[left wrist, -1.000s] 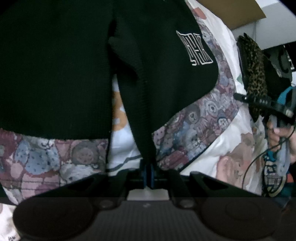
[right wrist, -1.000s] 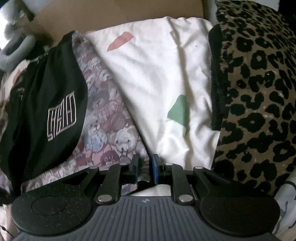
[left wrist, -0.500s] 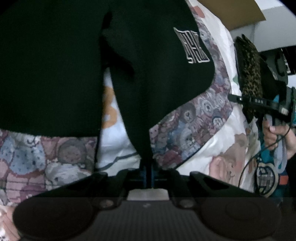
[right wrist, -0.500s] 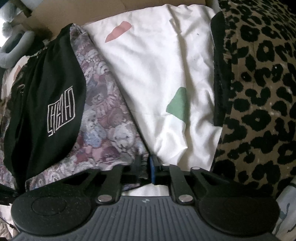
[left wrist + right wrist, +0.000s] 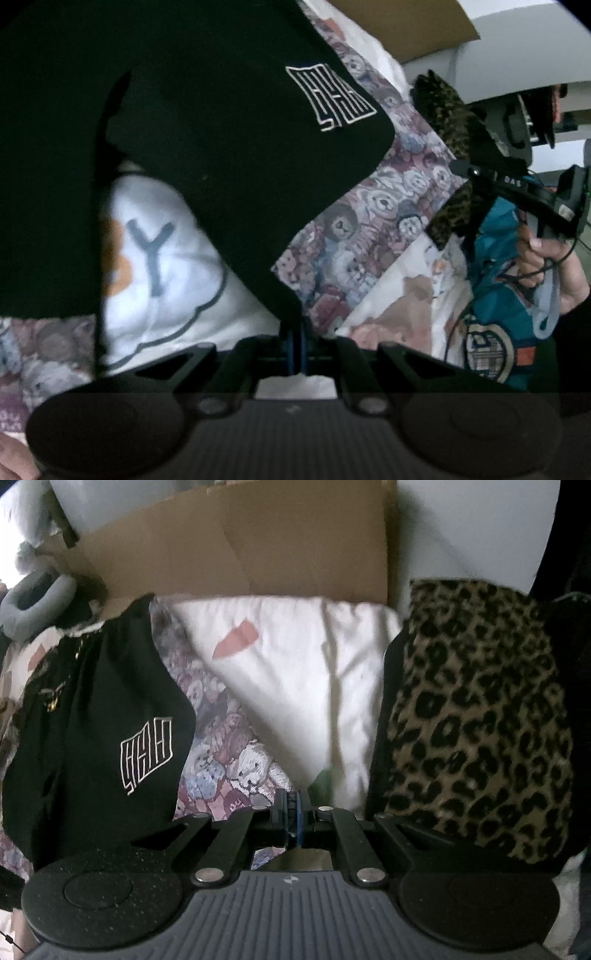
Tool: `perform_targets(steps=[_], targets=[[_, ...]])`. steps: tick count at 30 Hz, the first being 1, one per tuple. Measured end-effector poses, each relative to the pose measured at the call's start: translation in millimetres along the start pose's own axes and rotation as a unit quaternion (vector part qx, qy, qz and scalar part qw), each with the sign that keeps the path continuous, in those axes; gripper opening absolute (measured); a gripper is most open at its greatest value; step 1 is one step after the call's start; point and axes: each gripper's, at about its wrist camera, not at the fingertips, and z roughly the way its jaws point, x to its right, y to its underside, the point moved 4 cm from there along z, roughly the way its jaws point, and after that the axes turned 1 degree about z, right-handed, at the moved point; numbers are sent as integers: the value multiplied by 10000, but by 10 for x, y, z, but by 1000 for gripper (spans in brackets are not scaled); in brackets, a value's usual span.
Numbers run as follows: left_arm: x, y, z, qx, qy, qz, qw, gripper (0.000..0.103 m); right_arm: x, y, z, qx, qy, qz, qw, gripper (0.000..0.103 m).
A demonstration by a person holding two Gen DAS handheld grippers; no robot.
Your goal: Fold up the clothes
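A black garment (image 5: 221, 155) with a white line logo (image 5: 330, 98) lies over a bear-print garment (image 5: 373, 236). My left gripper (image 5: 294, 334) is shut on the black garment's lower edge, and the cloth narrows down into its jaws. In the right wrist view the black garment (image 5: 99, 738) sits at the left with the bear-print garment (image 5: 225, 760) beside it. My right gripper (image 5: 293, 810) is shut on the bear-print garment's corner. In the left wrist view the right gripper (image 5: 458, 170) shows at the right, held by a hand (image 5: 550, 266).
A leopard-print garment (image 5: 476, 716) lies to the right on a white sheet (image 5: 306, 672) with coloured shapes. A cardboard box (image 5: 240, 550) stands behind it. White cloth with a grey "Y" (image 5: 159, 258) shows under the black garment. A teal garment (image 5: 495, 325) hangs at the right.
The right gripper's jaws closed on the bear-print corner and rose with it. The left gripper rose with the black edge, baring more of the white lettered cloth.
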Motion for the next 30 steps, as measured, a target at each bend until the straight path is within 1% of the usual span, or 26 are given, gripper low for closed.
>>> perform_targets(steps=[4, 7, 13, 16, 20, 23, 25, 27, 29, 30], targets=[[44, -39, -2, 69, 166, 12, 9998, 4, -11, -75, -132, 129, 61, -88, 9999, 2], [-9, -25, 58, 23, 119, -15, 9999, 3, 0, -59, -128, 106, 145, -147, 9997, 2], [-156, 59, 332, -199, -214, -25, 9996, 3, 103, 231, 323, -247, 331, -125, 9991, 2], [-189, 72, 405, -233, -289, -19, 9993, 3, 151, 353, 545, -438, 395, -109, 9982, 2], [-191, 66, 418, -264, -296, -37, 9992, 5, 157, 416, 672, -597, 456, -89, 9971, 4], [-168, 68, 382, -308, -266, -98, 9991, 18, 164, 383, 627, -567, 473, -4, 9973, 7], [-159, 73, 301, -279, -245, -90, 9993, 32, 167, 356, 563, -492, 434, 98, 9978, 10], [-146, 64, 206, -208, -253, -67, 9994, 39, 164, 332, 494, -359, 320, 252, 9985, 11], [-143, 43, 90, -95, -271, -63, 9996, 41, 160, 310, 439, -226, 204, 405, 9987, 15], [-151, 15, 29, 5, -294, -74, 9995, 44, 150, 304, 426, -169, 167, 458, 9987, 17]])
